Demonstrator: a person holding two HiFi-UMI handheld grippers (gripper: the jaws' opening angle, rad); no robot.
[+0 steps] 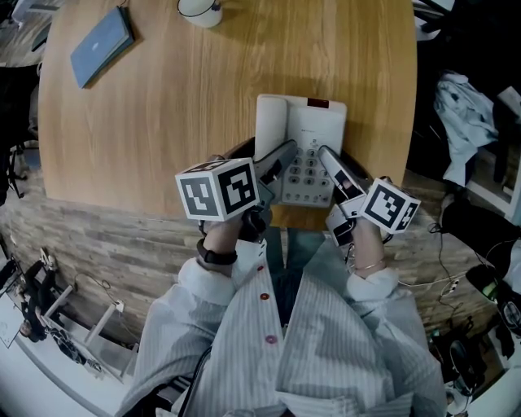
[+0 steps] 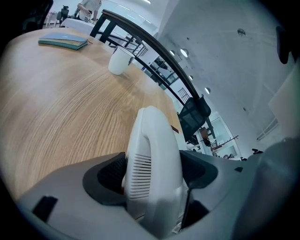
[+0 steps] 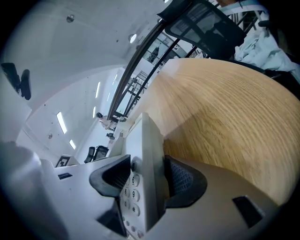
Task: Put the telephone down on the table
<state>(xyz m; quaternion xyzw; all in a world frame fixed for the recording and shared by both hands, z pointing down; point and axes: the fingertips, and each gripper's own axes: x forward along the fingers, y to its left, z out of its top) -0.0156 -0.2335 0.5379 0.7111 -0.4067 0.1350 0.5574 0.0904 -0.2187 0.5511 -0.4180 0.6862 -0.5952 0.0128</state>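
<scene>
Clamped from both sides at its near end, by the left gripper across the slotted handset and by the right gripper across the keypad edge: a smooth white plastic telephone, long axis pointing straight away from the person. Placed just inside the curved near edge of the wood-grain table — whether resting or lifted, hard to tell. Bare room to left, right and beyond, up to a white mug and a flat blue book at the far side.

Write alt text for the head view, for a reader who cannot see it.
A person in a striped shirt holds a white telephone at the near edge of a wooden table, left hand-held gripper clamped on its handset side, right hand-held gripper on its keypad side. A blue book and white cup sit farther back.
</scene>
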